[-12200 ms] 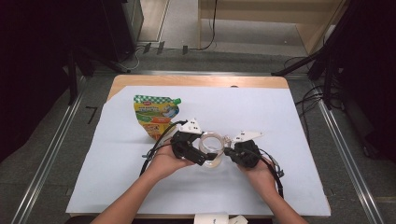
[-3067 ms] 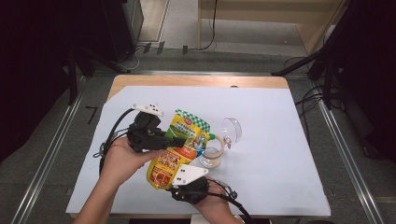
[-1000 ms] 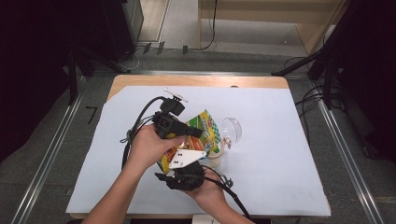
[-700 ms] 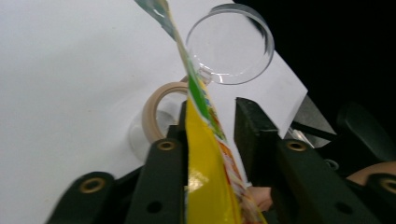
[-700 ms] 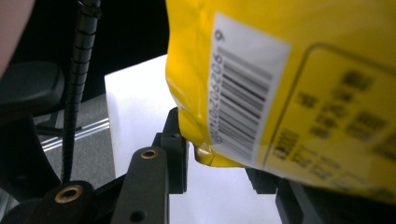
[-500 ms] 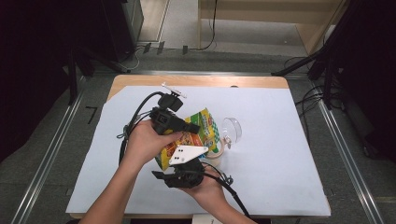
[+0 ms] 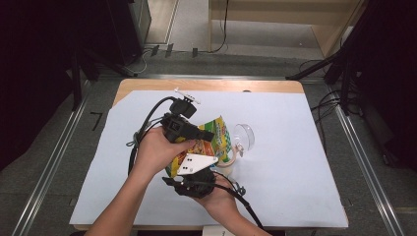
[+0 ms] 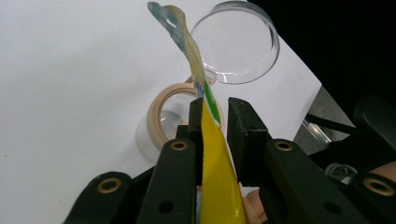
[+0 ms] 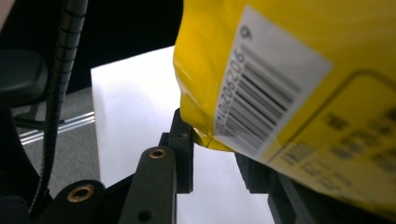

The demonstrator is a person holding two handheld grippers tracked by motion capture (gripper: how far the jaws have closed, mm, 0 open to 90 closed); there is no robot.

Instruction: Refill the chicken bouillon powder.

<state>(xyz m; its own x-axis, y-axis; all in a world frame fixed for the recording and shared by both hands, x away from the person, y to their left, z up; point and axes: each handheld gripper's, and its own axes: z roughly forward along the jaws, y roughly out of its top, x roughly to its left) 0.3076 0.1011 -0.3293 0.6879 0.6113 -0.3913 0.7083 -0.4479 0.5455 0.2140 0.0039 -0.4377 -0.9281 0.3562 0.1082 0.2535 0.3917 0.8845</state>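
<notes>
Pouch (image 7: pixel 216 142), yellow with bright printing, is held up above the white table (image 7: pixel 295 162) between two hand-held grippers, near the middle of the sheet. In the high view the left gripper (image 7: pixel 204 135) comes at it from the left, and the person's left hand (image 7: pixel 157 150) wraps around that gripper's body. In the left gripper view the pouch (image 8: pixel 210 140) runs edge-on between the two black jaws; they have just been opening a little, and the left jaw lies against the film while a narrow gap shows at the right one, so I cannot tell whether it is truly clamped. The pouch's green top edge curls up and away beyond the tips.

The right gripper (image 7: pixel 199 167) sits below the pouch in the high view, on the near side, with its grey three-cornered plate (image 7: pixel 194 163) lying over the lower part of the pack. In the right gripper view a lower corner of the pouch (image 9: pixel 280 79), the side with the barcode label (image 9: pixel 266 84), hangs between the jaws, which have just been closing; the corner meets the left jaw, and the right jaw is mostly hidden behind the pack.

Just beyond the pouch, a clear round lid (image 8: pixel 236 42) lies on the table, and beside it a beige ring (image 8: pixel 161 114) rests on a small clear jar (image 8: pixel 147 140).
</notes>
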